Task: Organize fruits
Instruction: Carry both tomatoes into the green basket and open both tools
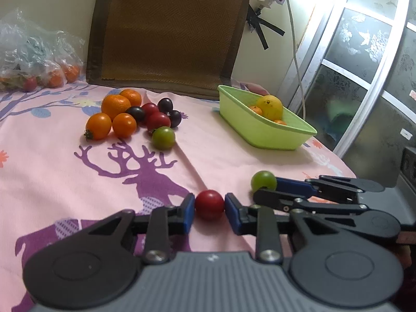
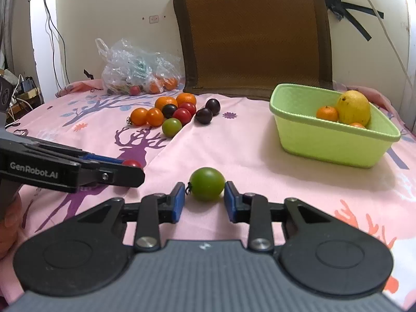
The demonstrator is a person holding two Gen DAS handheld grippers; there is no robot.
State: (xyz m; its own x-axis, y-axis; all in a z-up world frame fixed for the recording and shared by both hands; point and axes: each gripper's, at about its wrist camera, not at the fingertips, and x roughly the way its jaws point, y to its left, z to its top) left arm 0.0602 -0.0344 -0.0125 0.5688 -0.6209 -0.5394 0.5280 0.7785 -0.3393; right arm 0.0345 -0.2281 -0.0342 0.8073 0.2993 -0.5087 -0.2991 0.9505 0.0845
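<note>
My left gripper (image 1: pixel 209 205) is shut on a red cherry tomato (image 1: pixel 209 204), low over the pink deer-print cloth (image 1: pixel 65 182). Right beside it, my right gripper (image 2: pixel 204 192) is shut on a green tomato (image 2: pixel 207 183); in the left wrist view that gripper (image 1: pixel 262 187) shows side-on with the green tomato (image 1: pixel 263 180) at its tips. The left gripper (image 2: pixel 130 169) enters the right wrist view from the left. A light green basket (image 1: pixel 273 135) (image 2: pixel 325 148) holds a yellow fruit (image 2: pixel 353 108) and small oranges. A pile of loose fruit (image 1: pixel 135 114) (image 2: pixel 171 111) lies further back.
A plastic bag of fruit (image 2: pixel 135 65) sits at the far left by the wall. A brown woven mat (image 2: pixel 254 33) leans upright behind the pile. A white cable (image 1: pixel 296 59) hangs near the basket, and a glass door frame (image 1: pixel 364 78) borders the right.
</note>
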